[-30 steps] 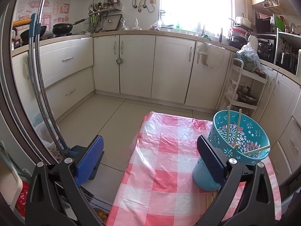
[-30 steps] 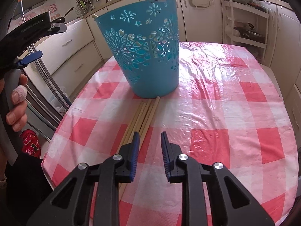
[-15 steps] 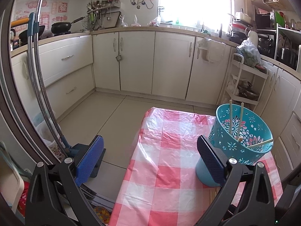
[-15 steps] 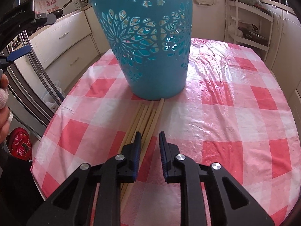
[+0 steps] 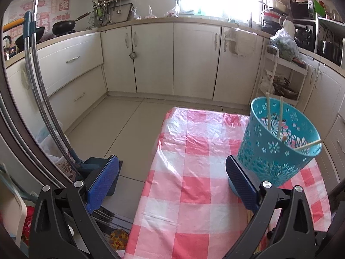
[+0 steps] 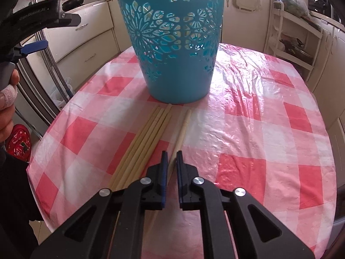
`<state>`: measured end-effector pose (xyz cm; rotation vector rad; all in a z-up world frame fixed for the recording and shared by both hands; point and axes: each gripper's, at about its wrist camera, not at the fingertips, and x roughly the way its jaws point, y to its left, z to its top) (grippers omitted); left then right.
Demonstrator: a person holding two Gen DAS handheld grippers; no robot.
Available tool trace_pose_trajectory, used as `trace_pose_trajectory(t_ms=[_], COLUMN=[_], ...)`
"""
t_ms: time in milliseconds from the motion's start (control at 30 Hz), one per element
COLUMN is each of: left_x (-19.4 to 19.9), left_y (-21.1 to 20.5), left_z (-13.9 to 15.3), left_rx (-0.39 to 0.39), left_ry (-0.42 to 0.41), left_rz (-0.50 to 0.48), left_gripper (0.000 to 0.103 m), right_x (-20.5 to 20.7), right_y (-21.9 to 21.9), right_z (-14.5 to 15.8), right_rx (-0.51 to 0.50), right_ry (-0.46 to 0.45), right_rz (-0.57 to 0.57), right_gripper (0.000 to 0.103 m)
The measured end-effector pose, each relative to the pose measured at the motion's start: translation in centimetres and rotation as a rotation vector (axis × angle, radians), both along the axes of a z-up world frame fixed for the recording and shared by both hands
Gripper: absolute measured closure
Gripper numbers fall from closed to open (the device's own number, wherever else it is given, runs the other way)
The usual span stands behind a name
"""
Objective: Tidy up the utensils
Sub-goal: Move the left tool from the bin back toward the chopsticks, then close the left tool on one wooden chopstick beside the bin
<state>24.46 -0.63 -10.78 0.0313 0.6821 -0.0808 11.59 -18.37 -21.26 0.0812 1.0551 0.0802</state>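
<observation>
A teal perforated basket [image 6: 172, 41] stands on the red-and-white checked tablecloth [image 6: 258, 129]. In the left wrist view the basket [image 5: 278, 149] holds three pale chopsticks [image 5: 280, 118]. Several chopsticks [image 6: 146, 142] lie side by side in front of the basket. One chopstick [image 6: 183, 127] lies apart to their right, and my right gripper [image 6: 171, 157] is narrowly closed around it, low over the cloth. My left gripper [image 5: 172, 177] is open and empty, held above the table's left side beside the basket.
The table edge [image 5: 148, 177] drops to a tiled floor [image 5: 120, 125] on the left. White kitchen cabinets [image 5: 155, 58] line the back. A white shelf trolley [image 5: 278, 79] stands at the right. A mop and dustpan [image 5: 94, 166] lean at the left.
My right gripper has moved forward and down and closed around one chopstick, which now lies apart from the bundle. My left gripper has drifted slightly, still open.
</observation>
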Motion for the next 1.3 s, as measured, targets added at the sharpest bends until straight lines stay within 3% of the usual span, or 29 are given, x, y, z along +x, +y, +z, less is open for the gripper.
trace_pose_trajectory(t_ms=[200, 300, 533, 1033, 1133, 1233, 1300], left_x=[-1.3, -2.3, -2.7, -2.2, -2.0, -2.1, -2.0], left_y=[-3.5, -5.4, -7.0, -8.3, -8.3, -8.7, -9.1], left_z=[-4.9, -6.9, -9.4, -11.3, -11.0, -10.7, -10.6], left_rx=[0.059, 0.079, 0.098, 0.111, 0.101, 0.098, 0.097], left_ry=[0.216, 0.266, 0.333, 0.385, 0.381, 0.357, 0.346], left_rz=[-0.15, -0.2, -0.228, -0.227, -0.23, -0.254, -0.275], left_gripper=[0.008, 0.008, 0.008, 0.009, 0.014, 0.03, 0.046], right_x=[-1.0, -1.0, -1.1, -1.2, -1.1, -0.9, -0.7], right_y=[-2.4, -3.0, -2.9, -3.2, -3.1, -2.9, -2.8], right_z=[0.3, 0.1, 0.0, 0.0, 0.0, -0.1, 0.0], right_rx=[0.015, 0.045, 0.074, 0.114, 0.106, 0.089, 0.076], right_ry=[0.033, 0.031, 0.01, -0.015, -0.016, -0.018, -0.016], right_rz=[-0.007, -0.04, -0.029, -0.025, -0.024, -0.019, -0.017], right_gripper=[0.095, 0.087, 0.083, 0.076, 0.076, 0.076, 0.076])
